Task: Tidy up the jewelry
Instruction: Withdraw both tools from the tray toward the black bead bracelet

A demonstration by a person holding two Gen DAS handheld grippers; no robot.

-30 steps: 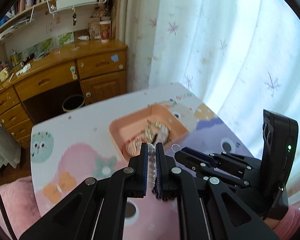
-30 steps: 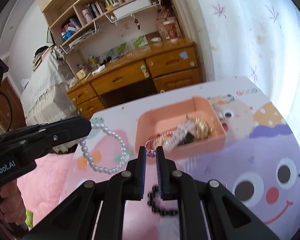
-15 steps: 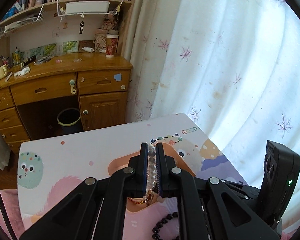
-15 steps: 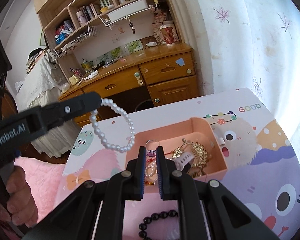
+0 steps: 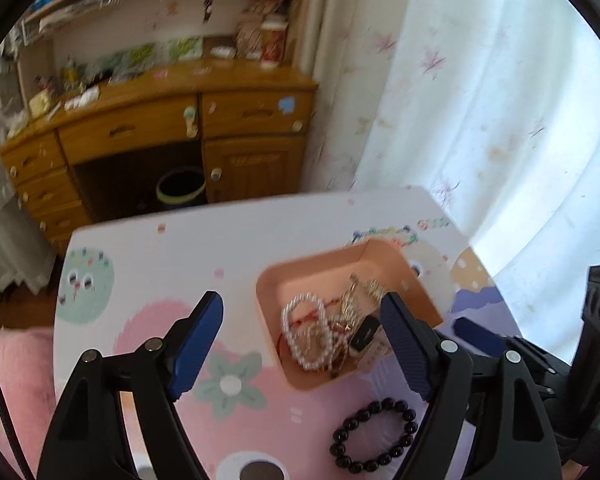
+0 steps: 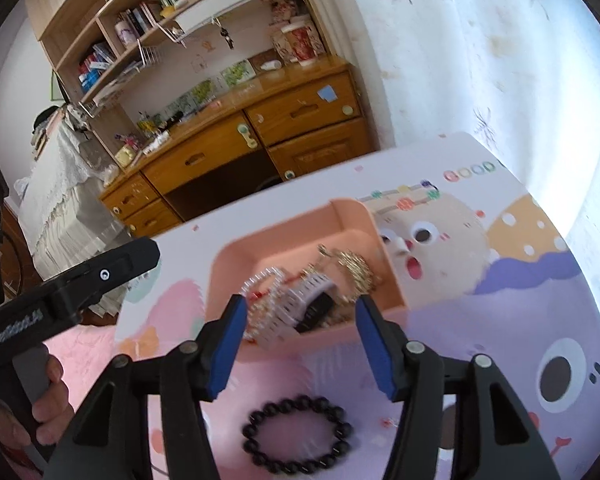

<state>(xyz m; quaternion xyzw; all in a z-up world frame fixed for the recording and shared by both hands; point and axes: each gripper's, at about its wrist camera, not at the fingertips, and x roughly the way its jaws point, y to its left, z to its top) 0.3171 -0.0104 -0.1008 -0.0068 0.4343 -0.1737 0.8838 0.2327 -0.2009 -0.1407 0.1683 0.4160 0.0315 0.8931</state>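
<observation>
A pink tray sits on the cartoon-print table and holds a white pearl bracelet, gold jewelry and a white and black piece. A black bead bracelet lies on the table in front of the tray. My left gripper is open and empty above the tray's near left part. My right gripper is open and empty above the tray's near edge.
A wooden desk with drawers and shelves stands beyond the table. A white curtain hangs at the right. A dark bin sits under the desk. The table's far edge is near the tray.
Both grippers have opened. The left let the pearl bracelet fall into the tray; the right let go of its small ringed piece. Both views now look down closer at the tray.
</observation>
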